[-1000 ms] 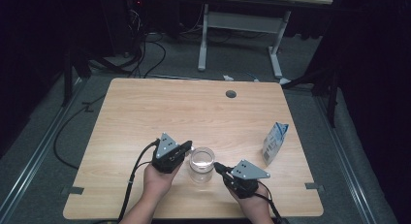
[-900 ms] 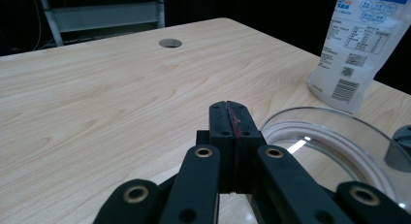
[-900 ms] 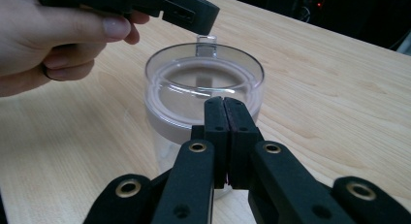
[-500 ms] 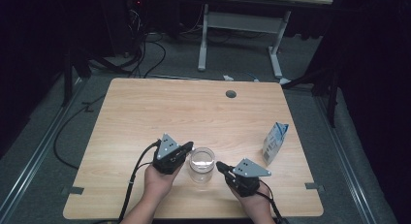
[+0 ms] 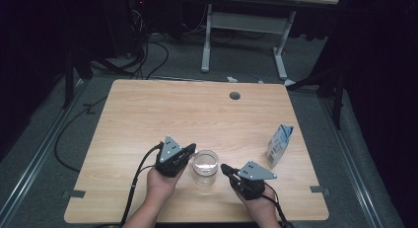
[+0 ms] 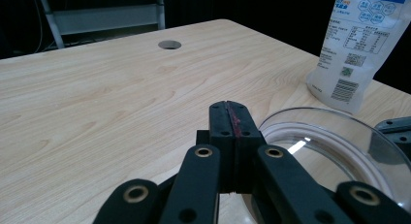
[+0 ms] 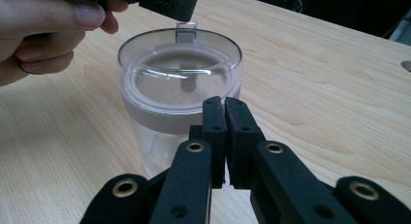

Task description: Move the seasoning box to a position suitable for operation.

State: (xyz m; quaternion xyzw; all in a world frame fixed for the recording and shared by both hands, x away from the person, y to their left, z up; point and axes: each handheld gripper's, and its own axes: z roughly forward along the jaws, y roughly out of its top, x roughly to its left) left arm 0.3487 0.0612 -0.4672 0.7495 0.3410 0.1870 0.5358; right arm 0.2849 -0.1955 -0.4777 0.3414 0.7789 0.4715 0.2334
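A clear plastic jar (image 5: 205, 167) with a transparent lid stands near the table's front edge, between both grippers. My left gripper (image 5: 191, 149) is shut with nothing in it, its tips at the jar's left rim. In the left gripper view the closed jaws (image 6: 229, 118) point past the lid (image 6: 334, 141). In the right gripper view the left gripper (image 7: 160, 2) hangs just above the lid's small tab (image 7: 186, 27); I cannot tell if they touch. My right gripper (image 5: 225, 168) (image 7: 225, 112) is shut and empty, aimed at the jar (image 7: 179, 78) from its right.
A white and blue pouch (image 5: 279, 145) (image 6: 356, 44) stands upright toward the table's right edge. A round cable hole (image 5: 234, 95) (image 6: 169, 44) sits in the light wooden tabletop (image 5: 162, 114) near its far edge. Cables and a desk frame lie on the floor beyond.
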